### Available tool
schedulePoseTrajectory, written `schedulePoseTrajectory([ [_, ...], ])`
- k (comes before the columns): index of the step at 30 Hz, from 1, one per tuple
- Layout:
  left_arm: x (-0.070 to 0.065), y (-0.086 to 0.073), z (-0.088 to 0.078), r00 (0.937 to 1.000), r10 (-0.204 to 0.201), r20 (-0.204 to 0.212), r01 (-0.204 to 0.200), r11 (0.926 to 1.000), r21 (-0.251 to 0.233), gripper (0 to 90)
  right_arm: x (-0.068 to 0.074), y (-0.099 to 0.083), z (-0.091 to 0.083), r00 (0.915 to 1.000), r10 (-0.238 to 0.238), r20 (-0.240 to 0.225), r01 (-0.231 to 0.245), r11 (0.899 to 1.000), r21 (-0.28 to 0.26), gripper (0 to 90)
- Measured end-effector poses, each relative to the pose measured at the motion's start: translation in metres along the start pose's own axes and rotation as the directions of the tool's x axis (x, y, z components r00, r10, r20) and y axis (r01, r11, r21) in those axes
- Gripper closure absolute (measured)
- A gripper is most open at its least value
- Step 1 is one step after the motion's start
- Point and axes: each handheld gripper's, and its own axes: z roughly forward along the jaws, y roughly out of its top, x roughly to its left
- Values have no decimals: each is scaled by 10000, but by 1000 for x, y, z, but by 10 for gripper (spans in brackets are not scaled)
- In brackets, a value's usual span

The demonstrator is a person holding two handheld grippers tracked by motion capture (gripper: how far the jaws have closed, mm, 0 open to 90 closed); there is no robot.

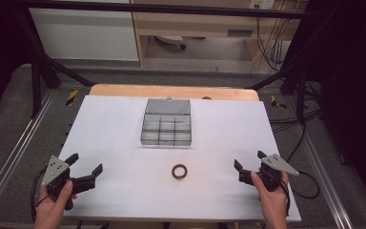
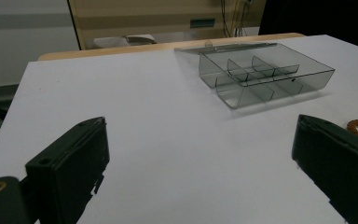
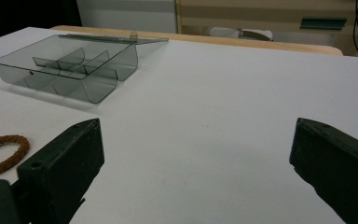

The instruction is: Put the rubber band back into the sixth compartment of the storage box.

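On the white worktop we count one clear grey compartment box, lying open toward the far edge at the middle, and one brown beaded ring lying nearer the front edge, well apart from the box. We count two claws, the left claw at the front left corner and the right claw near the front right corner, each held in one hand with its jaws spread wide. We make out two rows of three compartments in the box.

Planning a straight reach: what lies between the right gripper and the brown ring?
Nothing: in the high view, bare white table separates the right gripper from the brown ring.
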Motion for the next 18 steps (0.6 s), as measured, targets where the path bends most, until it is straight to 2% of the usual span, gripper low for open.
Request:
schedulePoseTrajectory([
  [8,-1,0,0,10000,41,-5,-41,10000,46,44,8,2,0,9992,-367,-178,366,9993,-52,47],
  [18,-3,-1,1,9999,142,76,-143,9999,90,43,28,9,-2,9934,-726,-883,694,9969,-380,50],
])
